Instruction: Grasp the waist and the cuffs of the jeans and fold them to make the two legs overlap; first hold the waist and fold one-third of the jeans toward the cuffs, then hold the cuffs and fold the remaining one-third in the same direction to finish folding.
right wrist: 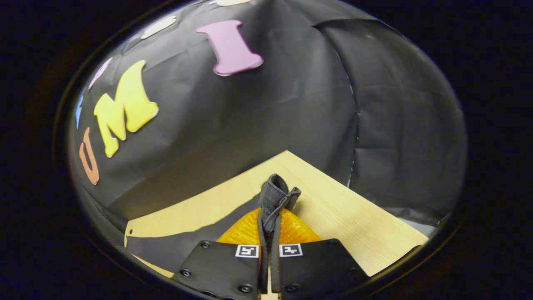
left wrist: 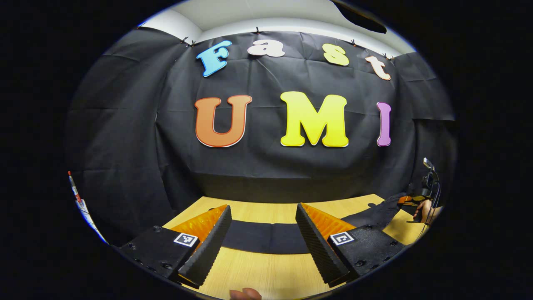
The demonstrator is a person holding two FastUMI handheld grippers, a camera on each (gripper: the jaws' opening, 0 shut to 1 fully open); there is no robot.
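Observation:
The dark jeans [left wrist: 262,237] lie as a flat band across the wooden table [left wrist: 266,271]. My left gripper [left wrist: 263,208] hovers over that band, open, with nothing between its fingers. At the far right of the left gripper view, the right gripper [left wrist: 410,201] and the hand [left wrist: 425,210] holding it lift one end of the jeans off the table. In the right gripper view, my right gripper [right wrist: 270,216] is shut on a bunched end of the jeans [right wrist: 275,192], which sticks up past the fingertips. The remaining cloth [right wrist: 175,246] trails off to the left. I cannot tell whether this end is the waist or the cuffs.
The black booth wall [left wrist: 266,175] stands close behind the table's far edge. The table's corner [right wrist: 287,153] and right edge show in the right gripper view, with bare wood [right wrist: 354,225] to the right of the gripper. A person's fingertip [left wrist: 245,294] shows at the bottom.

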